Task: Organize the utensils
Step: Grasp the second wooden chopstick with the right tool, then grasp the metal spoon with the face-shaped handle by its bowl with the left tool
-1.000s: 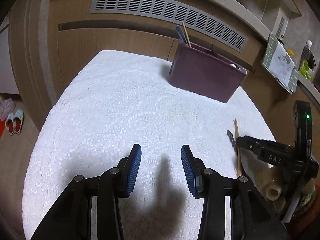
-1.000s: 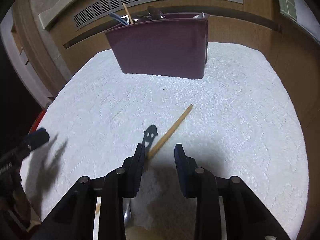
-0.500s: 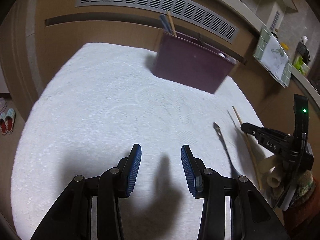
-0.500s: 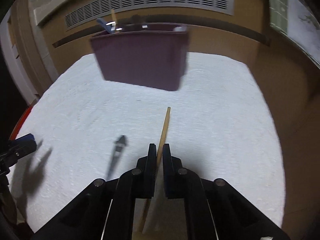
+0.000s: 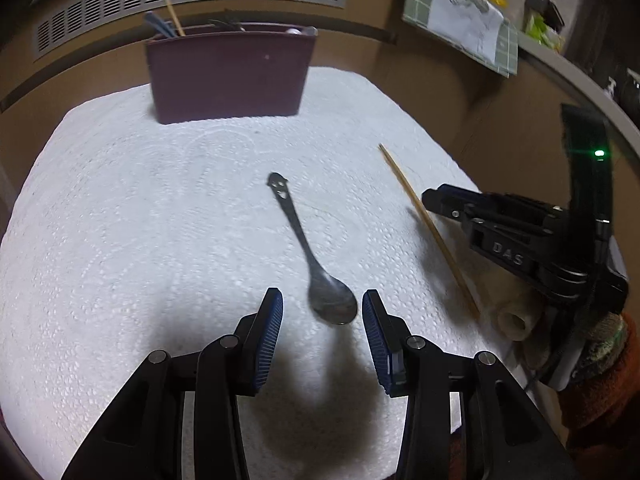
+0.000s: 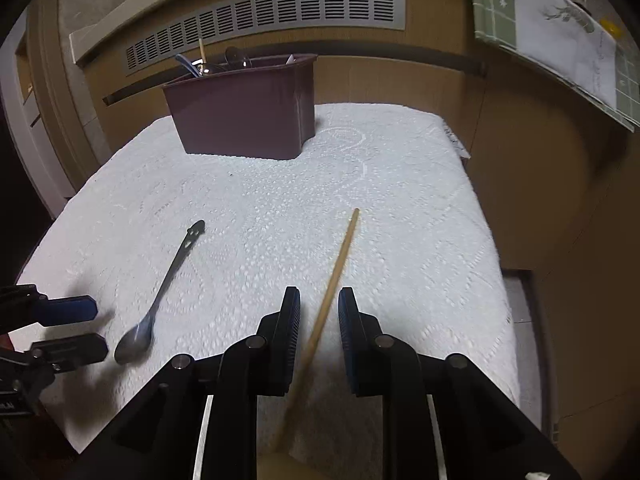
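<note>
white tablecloth (image 5: 120, 240) bears spoon (image 5: 316, 264), chopstick (image 6: 332, 284) between opening right gripper (image 6: 319, 312).

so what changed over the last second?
Right gripper clamped the chopstick half a second ago; its jaws are opening now, stick between them, untouched. Left gripper, open throughout, swung over to the spoon bowl. Spoon and maroon holder stayed put.
</note>
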`<state>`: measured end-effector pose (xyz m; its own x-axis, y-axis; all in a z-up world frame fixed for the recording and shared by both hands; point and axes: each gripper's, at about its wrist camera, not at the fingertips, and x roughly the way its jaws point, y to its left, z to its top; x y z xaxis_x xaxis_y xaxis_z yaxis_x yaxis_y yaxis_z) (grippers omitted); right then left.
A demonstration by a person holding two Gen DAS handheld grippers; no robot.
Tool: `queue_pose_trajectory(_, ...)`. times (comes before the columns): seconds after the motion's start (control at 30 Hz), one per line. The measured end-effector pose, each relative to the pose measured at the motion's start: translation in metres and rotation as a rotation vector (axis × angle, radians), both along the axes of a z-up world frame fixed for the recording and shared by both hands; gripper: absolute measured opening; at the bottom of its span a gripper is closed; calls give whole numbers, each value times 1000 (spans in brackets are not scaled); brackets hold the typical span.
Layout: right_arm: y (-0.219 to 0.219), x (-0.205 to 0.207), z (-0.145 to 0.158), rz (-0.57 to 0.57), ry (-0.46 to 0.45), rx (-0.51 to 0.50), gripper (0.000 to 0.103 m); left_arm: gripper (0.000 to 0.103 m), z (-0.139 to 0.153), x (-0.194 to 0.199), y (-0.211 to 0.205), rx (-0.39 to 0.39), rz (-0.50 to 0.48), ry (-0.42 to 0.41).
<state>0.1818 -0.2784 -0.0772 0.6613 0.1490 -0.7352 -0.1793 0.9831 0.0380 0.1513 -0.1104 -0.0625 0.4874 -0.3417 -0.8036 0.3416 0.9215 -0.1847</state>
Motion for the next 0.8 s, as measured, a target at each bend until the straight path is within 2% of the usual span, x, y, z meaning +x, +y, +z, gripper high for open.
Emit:
queue_pose_trajectory(0.17, -20, -22, -4, -58, 3, 38, 18, 43, -5, 4, -14, 47, 22, 1)
queue_pose_trajectory(0.33, -35, -38, -14, -115, 26, 50, 19, 43, -7, 0, -15, 39, 37, -25)
queue_pose_trajectory(0.57, -33, -44, -15, -135, 17, 71, 23, 43, -15, 5, -21, 104, 65, -41)
queue_pose_trajectory(0.8, -29, -47, -17, -140, 7, 44, 26, 42, -17, 10, -14, 125, 87, -76)
